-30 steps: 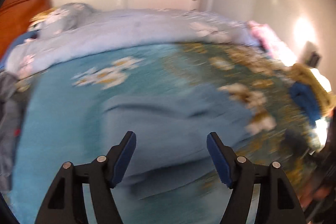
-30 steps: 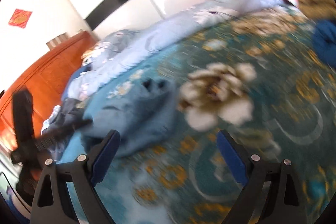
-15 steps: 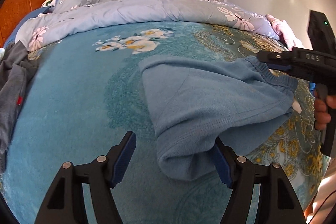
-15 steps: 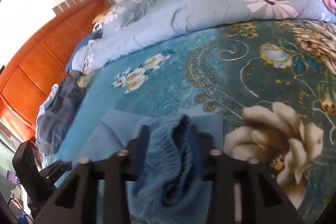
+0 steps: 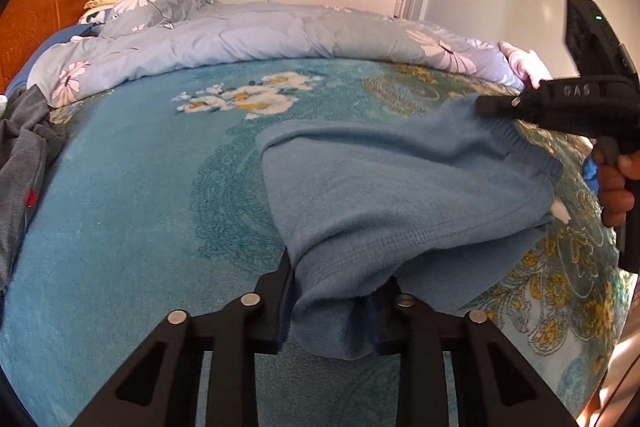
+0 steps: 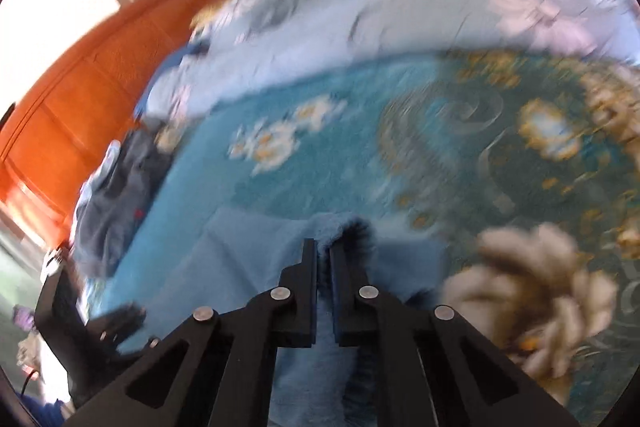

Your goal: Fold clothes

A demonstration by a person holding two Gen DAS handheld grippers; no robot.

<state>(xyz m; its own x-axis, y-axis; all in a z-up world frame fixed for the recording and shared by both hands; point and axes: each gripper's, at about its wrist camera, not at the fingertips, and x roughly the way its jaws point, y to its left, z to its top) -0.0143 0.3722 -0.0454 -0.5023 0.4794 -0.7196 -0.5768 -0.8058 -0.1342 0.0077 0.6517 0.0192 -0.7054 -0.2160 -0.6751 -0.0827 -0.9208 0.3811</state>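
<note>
**Both ends of the blue garment pinched**

Lying across the bed [image 5: 120,211], blue garment [image 5: 400,195]. Left gripper [image 5: 332,311] just closed, clenched on the near hem. Right gripper [image 6: 324,267] just closed too, clamped on the ribbed waistband. Grey clothes [image 5: 20,163] heaped at the left edge.

The left gripper [image 5: 332,303], its jaws just closing, pinches the blue garment [image 5: 400,203] at lower centre; the right gripper [image 5: 486,105] grips its right edge.

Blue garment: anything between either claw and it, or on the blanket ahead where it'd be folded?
Nothing between: both the left claw and right claw are shut on the blue garment. The teal blanket beside it shows nothing in the way; grey clothes lie at its edge.
</note>
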